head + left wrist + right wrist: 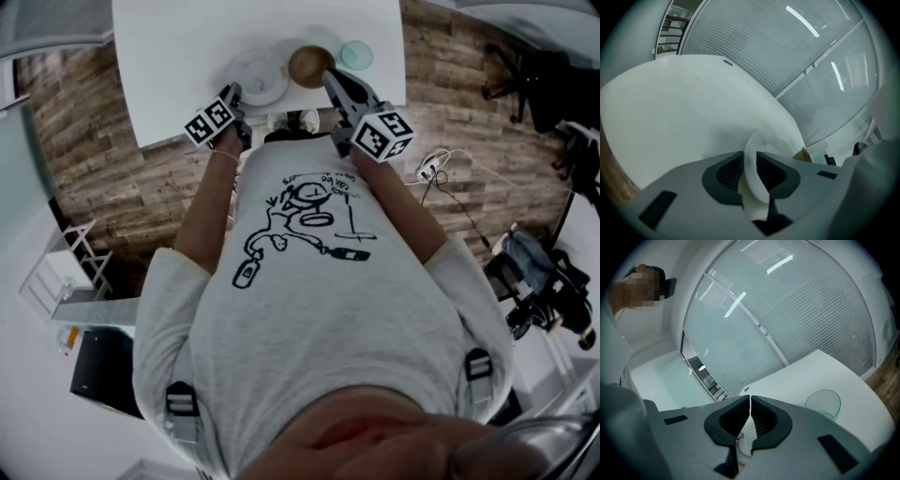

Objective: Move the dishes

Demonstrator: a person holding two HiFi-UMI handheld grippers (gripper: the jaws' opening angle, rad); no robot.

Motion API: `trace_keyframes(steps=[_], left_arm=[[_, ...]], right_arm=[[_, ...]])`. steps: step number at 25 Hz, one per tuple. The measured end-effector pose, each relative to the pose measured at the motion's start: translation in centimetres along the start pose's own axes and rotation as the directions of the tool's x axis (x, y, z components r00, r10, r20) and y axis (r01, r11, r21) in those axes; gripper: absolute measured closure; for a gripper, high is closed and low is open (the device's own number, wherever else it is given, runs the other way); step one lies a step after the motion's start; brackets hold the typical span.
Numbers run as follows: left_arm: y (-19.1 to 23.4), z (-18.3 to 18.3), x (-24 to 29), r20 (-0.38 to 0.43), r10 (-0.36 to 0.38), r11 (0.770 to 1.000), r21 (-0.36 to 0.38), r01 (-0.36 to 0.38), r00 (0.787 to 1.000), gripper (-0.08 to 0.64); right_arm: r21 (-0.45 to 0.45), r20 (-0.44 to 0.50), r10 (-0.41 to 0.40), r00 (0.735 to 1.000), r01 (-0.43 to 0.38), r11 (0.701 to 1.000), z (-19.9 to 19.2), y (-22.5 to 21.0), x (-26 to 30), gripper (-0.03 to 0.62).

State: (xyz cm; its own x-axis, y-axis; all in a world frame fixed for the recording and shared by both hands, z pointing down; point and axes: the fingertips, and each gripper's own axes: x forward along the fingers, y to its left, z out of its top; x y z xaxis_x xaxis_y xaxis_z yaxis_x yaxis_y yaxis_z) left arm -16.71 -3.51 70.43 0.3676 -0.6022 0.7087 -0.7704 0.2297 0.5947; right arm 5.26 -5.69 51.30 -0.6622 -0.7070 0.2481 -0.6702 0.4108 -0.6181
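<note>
Three dishes stand in a row on the white table (pixel 169 56): a white dish (pixel 258 75), a brown bowl (pixel 310 64) and a small clear glass bowl (pixel 356 54). My left gripper (pixel 232 94) is at the white dish's near left rim. In the left gripper view the left gripper (pixel 750 157) is shut on the rim of the white dish (pixel 771 143), which stands on edge between the pads. My right gripper (pixel 331 79) hovers beside the brown bowl's near right edge. The right gripper (pixel 750 399) is shut with nothing between its pads, and the glass bowl (pixel 823 403) lies to its right.
The table's near edge (pixel 281 117) runs just in front of my body, with wood floor (pixel 112 178) on both sides. White cables (pixel 436 169) lie on the floor to the right. A glass wall with blinds (pixel 797 319) stands behind the table.
</note>
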Motion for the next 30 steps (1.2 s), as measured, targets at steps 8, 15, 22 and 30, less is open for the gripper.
trace_keyframes(steps=[8, 15, 22, 30], left_arm=[[0.3, 0.5, -0.3, 0.017, 0.023, 0.999, 0.036, -0.024, 1.000, 0.472], [-1.5, 2.0, -2.0, 0.059, -0.014, 0.998, 0.063, 0.010, 0.998, 0.472], [-5.8, 4.7, -5.4, 0.142, -0.071, 0.981, 0.188, 0.044, 0.987, 0.484], [-13.8, 7.8, -10.5, 0.224, -0.206, 0.889, 0.449, 0.087, 0.952, 0.515]], right_arm=[[-0.012, -0.003, 0.007, 1.000, -0.007, 1.000, 0.0, 0.2, 0.0, 0.552], [-0.078, -0.014, 0.015, 1.000, -0.016, 0.997, 0.4, 0.7, 0.3, 0.552], [-0.203, -0.056, 0.027, 0.998, -0.038, 0.978, 1.3, 2.5, 0.6, 0.552], [-0.310, -0.065, 0.061, 0.996, -0.079, 0.948, 4.3, 5.7, 0.9, 0.552]])
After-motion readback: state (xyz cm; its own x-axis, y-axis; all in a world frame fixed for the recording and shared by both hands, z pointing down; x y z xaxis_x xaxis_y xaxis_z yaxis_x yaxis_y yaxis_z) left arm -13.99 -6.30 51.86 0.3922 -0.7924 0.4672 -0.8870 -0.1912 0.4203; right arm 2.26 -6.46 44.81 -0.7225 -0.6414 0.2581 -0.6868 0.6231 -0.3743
